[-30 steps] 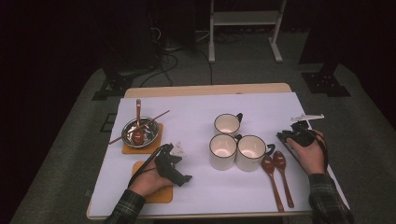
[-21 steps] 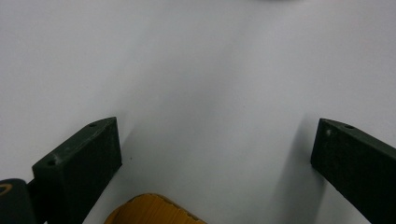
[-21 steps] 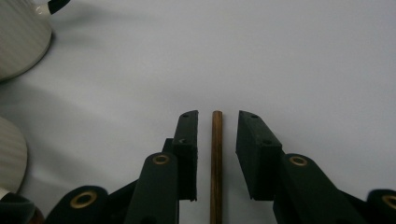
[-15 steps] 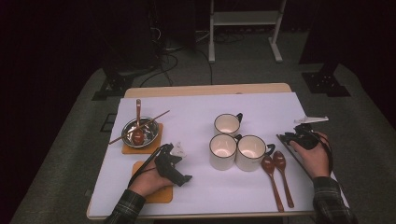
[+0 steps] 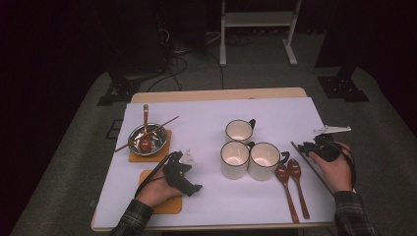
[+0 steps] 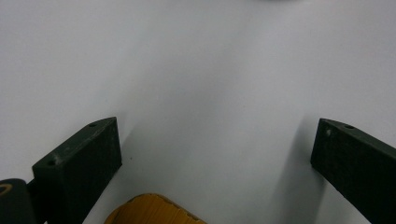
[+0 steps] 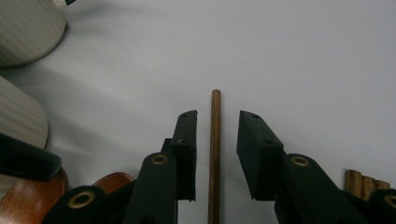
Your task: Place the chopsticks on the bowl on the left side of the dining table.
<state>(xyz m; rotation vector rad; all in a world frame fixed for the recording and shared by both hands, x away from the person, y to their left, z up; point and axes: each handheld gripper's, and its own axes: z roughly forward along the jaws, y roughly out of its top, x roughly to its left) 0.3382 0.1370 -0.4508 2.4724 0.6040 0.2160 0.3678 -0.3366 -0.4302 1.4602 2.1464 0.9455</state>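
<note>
Chopstick between the right claw's parted jaws

Right claw [image 7: 216, 140] straddles a wooden chopstick [image 7: 215, 154] lying on the white bench [image 5: 206, 123], pads clear of it. Two brown spoons [image 5: 290, 182] lie just beside. Left claw [image 6: 215, 154] hangs wide open over a wooden coaster [image 6: 154, 212].

1. In the right gripper view the wooden stick [image 7: 215, 154] runs off the bottom edge, so its near end is unseen.
2. There, the mugs [image 7: 25, 32] are cut by the left edge.
3. In the high view, the stick [image 5: 309, 162] is partly hidden under the right hand [image 5: 337, 169].
4. In the left gripper view the orange coaster [image 6: 154, 211] is cut off at the bottom.
5. Bowl [image 5: 146, 139] contents are too small to identify.
</note>
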